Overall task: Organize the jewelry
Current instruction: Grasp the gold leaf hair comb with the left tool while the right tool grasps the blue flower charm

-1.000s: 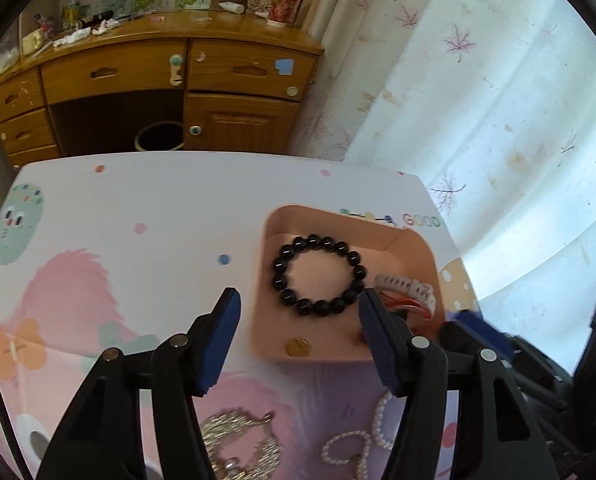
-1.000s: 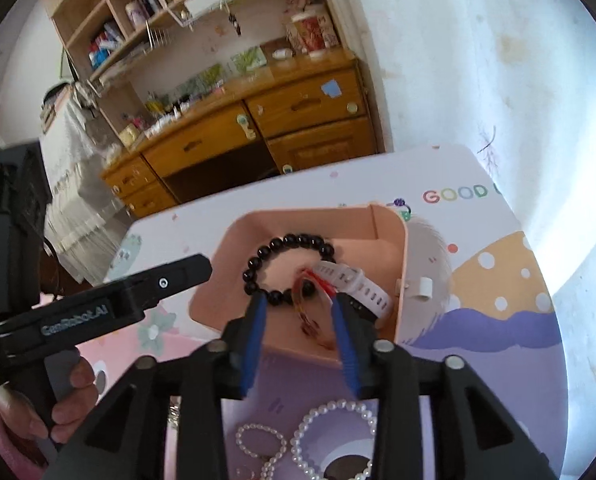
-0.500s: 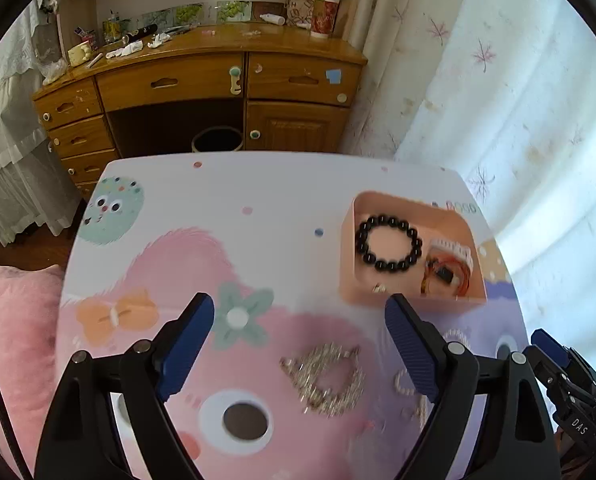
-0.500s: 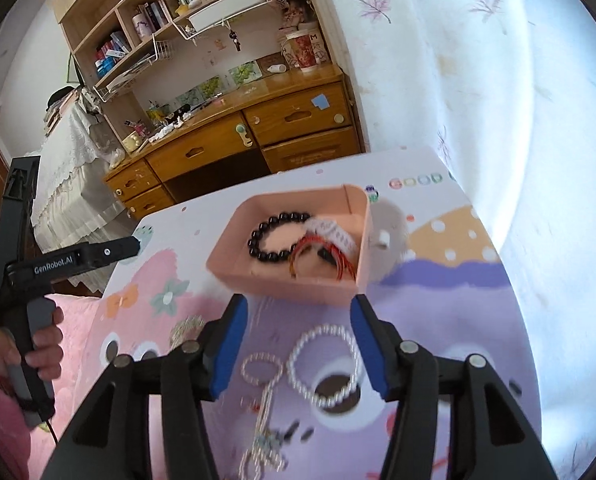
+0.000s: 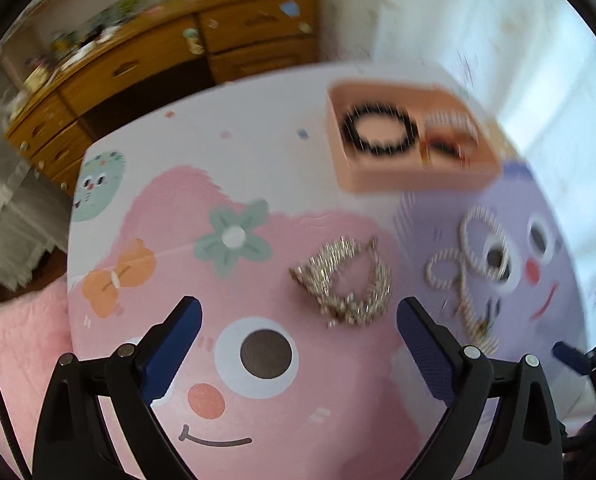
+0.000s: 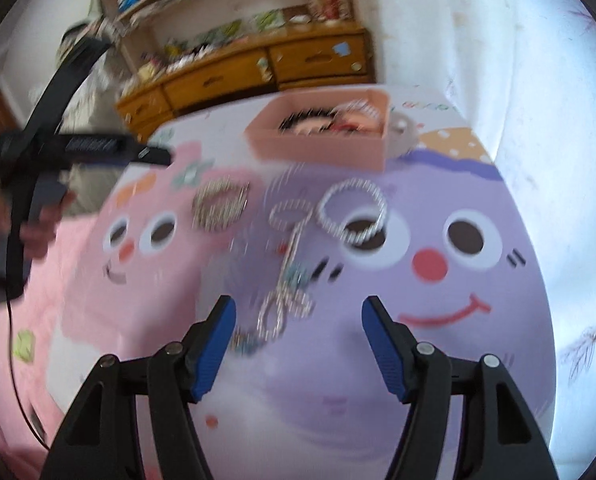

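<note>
A peach tray (image 5: 413, 180) at the table's far side holds a black bead bracelet (image 5: 379, 134) and a red-and-white piece (image 5: 451, 142); the tray also shows in the right wrist view (image 6: 317, 146). A gold crown-like necklace (image 5: 343, 284) lies on the mat, just ahead of my open, empty left gripper (image 5: 298, 332). A pearl strand (image 5: 469, 260) lies to its right. In the right wrist view the pearl loops (image 6: 351, 210) and a beaded chain (image 6: 286, 300) lie ahead of my open, empty right gripper (image 6: 298, 328). Both views are blurred.
The cartoon mat (image 5: 258, 400) covers the table. A wooden dresser (image 5: 178, 48) stands behind it, white curtains (image 6: 517, 60) to the right. The left gripper's handle and the hand holding it (image 6: 38, 208) show in the right wrist view.
Both grippers pulled back from the tray and opened wider. The right gripper left the red piece in the tray. Both now face the loose jewelry on the mat.
</note>
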`<state>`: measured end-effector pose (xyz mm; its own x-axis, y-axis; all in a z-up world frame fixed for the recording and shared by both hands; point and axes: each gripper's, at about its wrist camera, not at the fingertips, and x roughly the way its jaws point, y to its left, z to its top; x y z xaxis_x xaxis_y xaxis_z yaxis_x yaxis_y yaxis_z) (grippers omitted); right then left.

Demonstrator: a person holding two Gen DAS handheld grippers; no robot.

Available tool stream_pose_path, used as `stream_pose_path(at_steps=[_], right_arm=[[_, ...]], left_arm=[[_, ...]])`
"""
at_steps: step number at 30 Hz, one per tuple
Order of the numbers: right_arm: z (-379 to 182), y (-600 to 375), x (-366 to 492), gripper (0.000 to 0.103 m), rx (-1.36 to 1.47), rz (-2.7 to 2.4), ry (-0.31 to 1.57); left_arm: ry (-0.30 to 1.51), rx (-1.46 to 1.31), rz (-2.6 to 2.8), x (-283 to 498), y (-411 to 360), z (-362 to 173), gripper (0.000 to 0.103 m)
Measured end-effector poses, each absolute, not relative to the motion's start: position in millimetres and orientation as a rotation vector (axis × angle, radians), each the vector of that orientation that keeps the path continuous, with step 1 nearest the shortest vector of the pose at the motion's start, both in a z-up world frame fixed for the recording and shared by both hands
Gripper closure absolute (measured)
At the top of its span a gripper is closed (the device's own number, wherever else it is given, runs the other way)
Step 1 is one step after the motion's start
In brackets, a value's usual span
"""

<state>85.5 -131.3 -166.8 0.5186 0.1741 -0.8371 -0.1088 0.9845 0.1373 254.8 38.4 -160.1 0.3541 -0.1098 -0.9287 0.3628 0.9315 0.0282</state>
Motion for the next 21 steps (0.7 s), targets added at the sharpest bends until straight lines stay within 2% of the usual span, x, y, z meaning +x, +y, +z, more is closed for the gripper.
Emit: stream_pose_path(at_steps=[8,17,19,21], right_arm=[[-189,-87,69,0.037,-0.076,0.196,1.042],[-206,-65,71,0.038,-0.044,0.104,1.063],[-206,-62,73,0.041,-0.027,0.096,1.057],[-207,-59,76,0.05,-0.023,0.078,1.059]], left_arm=[[1.152,0.432,-0.452,248,6,-204,0.006],[1.03,0.411,-0.537,262,-1,-231,0.006],[1.033,0.364,-0.549,269,2,-234,0.006],[1.043,0.321,-0.561,274,4,-236,0.006]])
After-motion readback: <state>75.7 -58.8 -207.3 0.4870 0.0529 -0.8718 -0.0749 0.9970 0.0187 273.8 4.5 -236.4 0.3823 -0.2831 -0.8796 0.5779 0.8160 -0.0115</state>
